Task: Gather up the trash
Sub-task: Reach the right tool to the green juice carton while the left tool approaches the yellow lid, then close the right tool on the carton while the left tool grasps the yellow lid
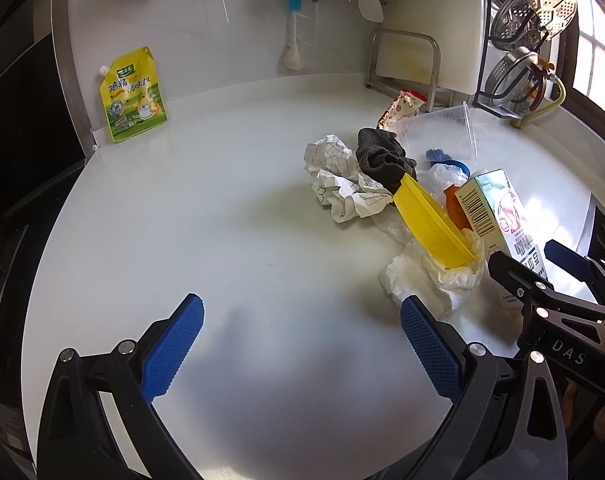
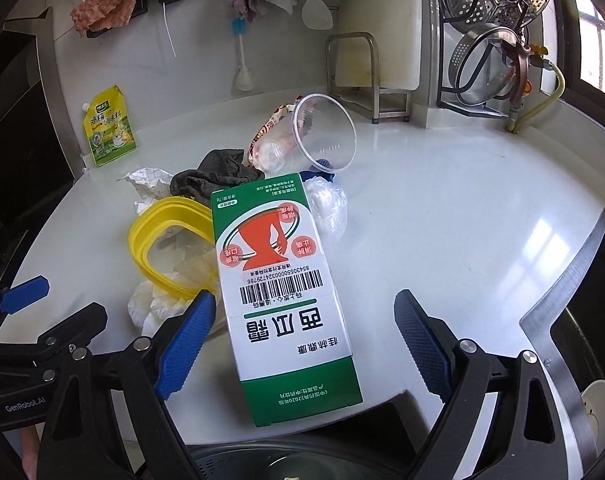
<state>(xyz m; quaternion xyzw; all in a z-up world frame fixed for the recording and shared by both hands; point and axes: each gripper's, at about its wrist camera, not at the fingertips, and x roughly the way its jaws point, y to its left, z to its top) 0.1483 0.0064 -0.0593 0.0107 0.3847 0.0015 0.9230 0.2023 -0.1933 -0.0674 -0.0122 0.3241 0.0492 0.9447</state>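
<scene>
A pile of trash lies on the white counter (image 1: pixel 222 240): crumpled gridded paper (image 1: pixel 342 184), a dark cloth (image 1: pixel 384 158), a yellow plastic rim (image 1: pixel 430 220) over white tissue (image 1: pixel 430 284), a clear cup (image 2: pixel 322 136) on its side, and a snack wrapper (image 1: pixel 398 108). A green-and-white carton (image 2: pixel 282 280) lies between the spread fingers of my right gripper (image 2: pixel 302 344), which is open; its left pad is close to the carton's edge. My left gripper (image 1: pixel 302 344) is open over bare counter, left of the pile. The carton (image 1: pixel 498 216) also shows in the left wrist view.
A yellow seasoning pouch (image 1: pixel 134 96) leans on the back wall. At the back right stand a metal board rack (image 1: pixel 406 60) and a rack of steamer trays (image 2: pixel 494 8). A metal-edged recess (image 2: pixel 574 300) borders the counter on the right. A dark round container (image 2: pixel 282 456) sits below the front edge.
</scene>
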